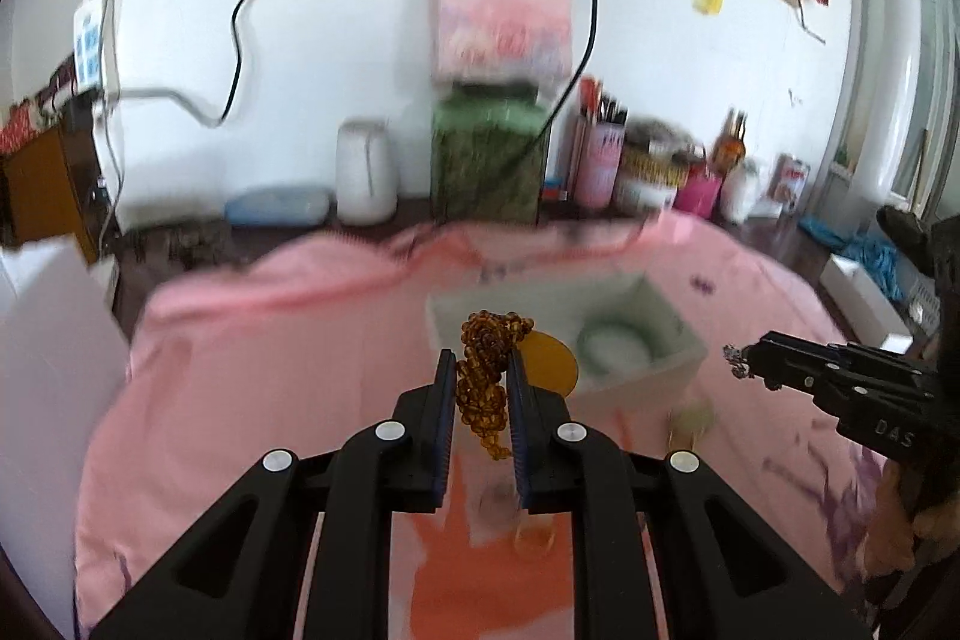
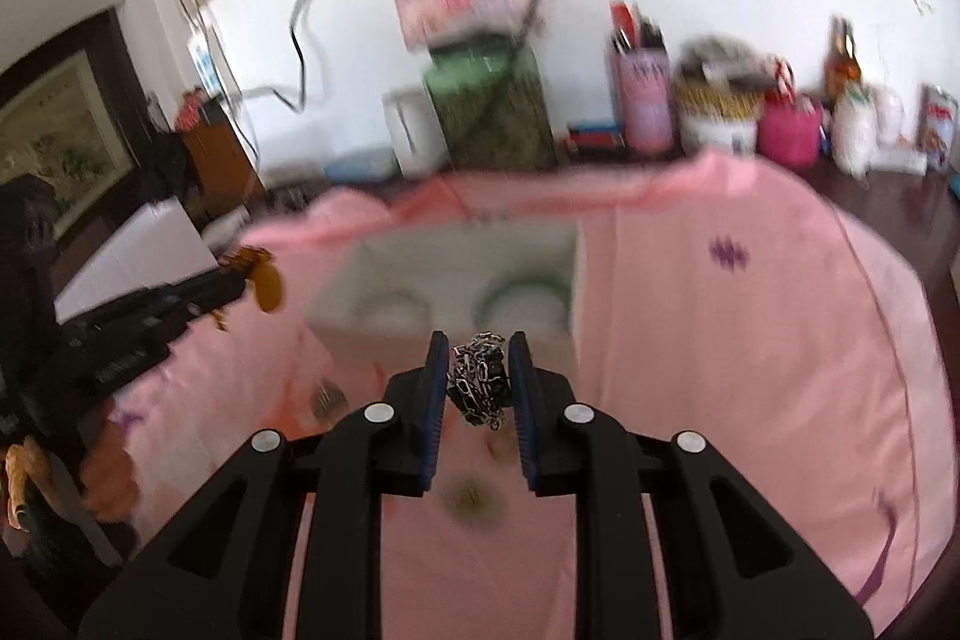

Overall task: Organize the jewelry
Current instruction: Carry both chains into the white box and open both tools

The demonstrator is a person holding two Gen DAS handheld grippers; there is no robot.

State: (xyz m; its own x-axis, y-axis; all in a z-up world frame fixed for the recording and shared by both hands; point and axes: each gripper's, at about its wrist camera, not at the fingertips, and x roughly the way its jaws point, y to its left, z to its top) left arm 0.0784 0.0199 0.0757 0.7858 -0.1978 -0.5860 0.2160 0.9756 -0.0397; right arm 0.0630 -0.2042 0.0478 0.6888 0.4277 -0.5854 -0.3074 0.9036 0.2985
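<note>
Between left gripper [image 1: 480,367] pads, seemingly amber beads [image 1: 483,376].

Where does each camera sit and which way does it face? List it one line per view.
Left wrist: on the left gripper, looking forward over the amber bead strand in its jaws toward the white box; the right gripper shows at right.
Right wrist: on the right gripper, facing the box over a silver chain; left gripper at left.
Shared: box, pink cloth, both grippers.

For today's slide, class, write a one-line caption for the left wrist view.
Left gripper holds amber bead necklace before the white box on pink cloth.
</note>
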